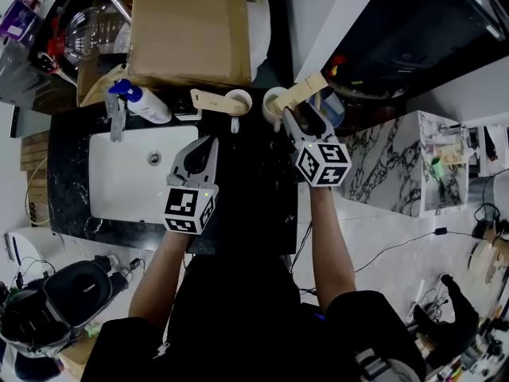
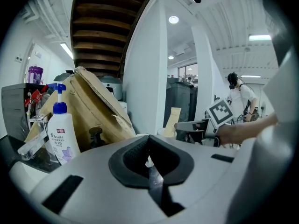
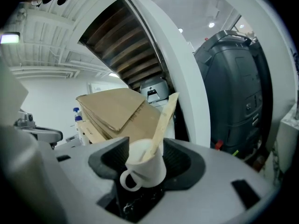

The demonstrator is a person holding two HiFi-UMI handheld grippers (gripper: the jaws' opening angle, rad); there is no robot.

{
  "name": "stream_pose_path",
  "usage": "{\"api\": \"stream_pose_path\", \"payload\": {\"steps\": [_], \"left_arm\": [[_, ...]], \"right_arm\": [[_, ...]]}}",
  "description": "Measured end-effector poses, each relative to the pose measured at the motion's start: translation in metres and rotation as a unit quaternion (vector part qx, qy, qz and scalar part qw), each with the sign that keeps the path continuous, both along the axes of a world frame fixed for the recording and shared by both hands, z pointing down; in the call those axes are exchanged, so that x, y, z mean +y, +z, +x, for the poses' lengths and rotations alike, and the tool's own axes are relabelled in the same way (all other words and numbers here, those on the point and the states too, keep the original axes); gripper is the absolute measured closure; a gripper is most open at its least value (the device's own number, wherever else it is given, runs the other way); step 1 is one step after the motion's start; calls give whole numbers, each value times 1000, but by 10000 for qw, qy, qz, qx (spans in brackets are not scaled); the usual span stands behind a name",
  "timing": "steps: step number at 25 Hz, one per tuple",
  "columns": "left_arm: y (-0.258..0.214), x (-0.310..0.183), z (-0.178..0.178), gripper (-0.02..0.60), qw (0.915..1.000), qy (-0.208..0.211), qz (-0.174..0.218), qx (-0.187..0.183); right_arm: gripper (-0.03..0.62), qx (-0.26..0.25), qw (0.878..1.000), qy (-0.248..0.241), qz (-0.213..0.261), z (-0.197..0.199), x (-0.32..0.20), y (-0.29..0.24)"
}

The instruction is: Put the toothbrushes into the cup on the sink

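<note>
A white cup (image 1: 274, 103) stands on the black counter right of the sink (image 1: 107, 201), with a beige toothbrush (image 1: 306, 90) leaning out of it. My right gripper (image 1: 303, 118) is open, one jaw on each side of this cup. In the right gripper view the cup (image 3: 145, 168) and toothbrush (image 3: 161, 122) sit between the jaws, pads apart from it. A second beige toothbrush (image 1: 208, 98) lies with one end at a second white cup (image 1: 238, 100). My left gripper (image 1: 204, 145) hovers over the counter by the sink, shut and empty (image 2: 149, 158).
A pump bottle (image 1: 145, 103) and faucet (image 1: 116, 116) stand behind the basin. Folded cardboard (image 1: 191, 26) leans at the back. A marble-patterned cabinet (image 1: 398, 161) stands to the right. Cables lie on the floor.
</note>
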State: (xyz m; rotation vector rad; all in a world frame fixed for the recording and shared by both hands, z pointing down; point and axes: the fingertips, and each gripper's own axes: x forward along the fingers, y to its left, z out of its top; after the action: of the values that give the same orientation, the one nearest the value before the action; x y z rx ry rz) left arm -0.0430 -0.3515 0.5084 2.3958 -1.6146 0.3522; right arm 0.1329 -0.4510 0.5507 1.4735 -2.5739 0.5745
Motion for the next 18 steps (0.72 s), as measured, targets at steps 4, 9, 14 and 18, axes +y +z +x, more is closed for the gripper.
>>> {"api": "stream_pose_path", "payload": {"steps": [4,9,14,18], "left_arm": [[-5,6,-2,578,9999,77,82,10],[-17,15,-4,578,9994,262,243,38],[-30,23,-5,578,9980,514,335,176],[-39,30,-9,578,9967,629,475,182]], "right_arm": [[382,62,9999,121,43,5,11,-7],[384,149,9995,232,163,11,32,-23],[448,157,9982,411,410,15,55,-51],[561,253,9962,546,627,14,78,-72]]}}
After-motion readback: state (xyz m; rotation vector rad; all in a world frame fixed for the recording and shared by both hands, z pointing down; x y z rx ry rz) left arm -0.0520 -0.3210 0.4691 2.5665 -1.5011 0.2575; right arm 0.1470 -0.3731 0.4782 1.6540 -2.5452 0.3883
